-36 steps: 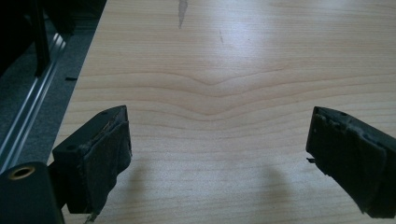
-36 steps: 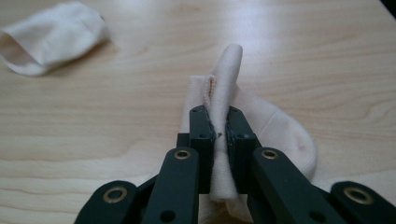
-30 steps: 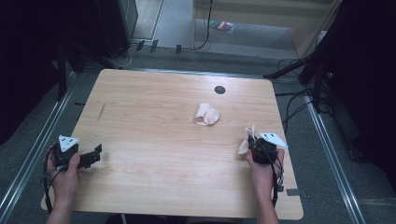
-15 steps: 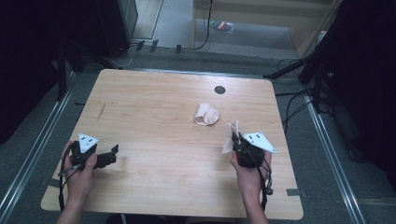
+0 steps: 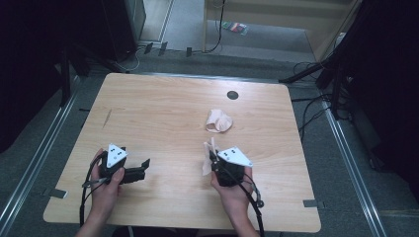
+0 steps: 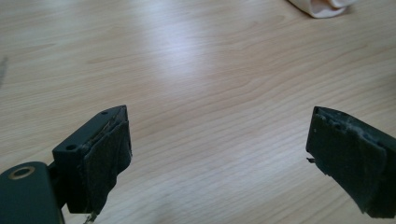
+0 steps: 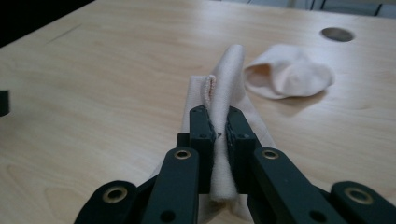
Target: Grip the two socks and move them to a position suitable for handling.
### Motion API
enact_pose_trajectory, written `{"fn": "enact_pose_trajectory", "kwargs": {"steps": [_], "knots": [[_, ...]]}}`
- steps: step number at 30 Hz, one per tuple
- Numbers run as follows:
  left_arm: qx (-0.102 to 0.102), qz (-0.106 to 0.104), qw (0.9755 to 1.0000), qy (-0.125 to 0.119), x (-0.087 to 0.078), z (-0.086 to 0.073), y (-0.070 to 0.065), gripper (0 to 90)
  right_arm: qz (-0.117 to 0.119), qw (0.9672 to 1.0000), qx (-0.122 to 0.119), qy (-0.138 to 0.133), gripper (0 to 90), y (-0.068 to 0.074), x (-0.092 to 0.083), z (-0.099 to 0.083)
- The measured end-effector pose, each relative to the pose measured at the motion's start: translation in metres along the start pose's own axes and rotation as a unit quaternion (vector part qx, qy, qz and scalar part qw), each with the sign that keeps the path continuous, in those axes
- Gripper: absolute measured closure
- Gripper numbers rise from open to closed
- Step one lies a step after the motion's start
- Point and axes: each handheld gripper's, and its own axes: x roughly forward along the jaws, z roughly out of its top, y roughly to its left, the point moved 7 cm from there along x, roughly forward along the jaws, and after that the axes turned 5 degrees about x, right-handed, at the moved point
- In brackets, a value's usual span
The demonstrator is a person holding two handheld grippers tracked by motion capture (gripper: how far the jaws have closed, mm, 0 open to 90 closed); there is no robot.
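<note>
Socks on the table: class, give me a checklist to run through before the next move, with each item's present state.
1. Right gripper shut on the held sock: ok.
2. Held sock pinched securely, cloth passing between both jaws: ok.
3. Left gripper open, nothing between its jaws: ok.
4. Second sock lying free on the table, apart from both grippers: ok.
5. Held sock lifted fully off the table: cannot tell.

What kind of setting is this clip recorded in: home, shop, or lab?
Probably a lab or recording bay: a bare wooden table on a grey floor, with cables and dark stands around it and only socks as props.
</note>
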Motion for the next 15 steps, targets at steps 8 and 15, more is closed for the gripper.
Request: {"fn": "enact_pose_trajectory", "kwargs": {"steps": [8,15], "knots": [[0.012,-0.031,0.9994,-0.006,0.004,0.006,-0.028,7.1,0.029,0.9985,-0.018,0.043,84.3,0.040,0.027,-0.032],[0.012,-0.046,0.9989,-0.001,0.007,0.003,-0.036,7.0,0.042,0.9975,0.026,0.052,43.5,0.043,0.038,-0.035]]}}
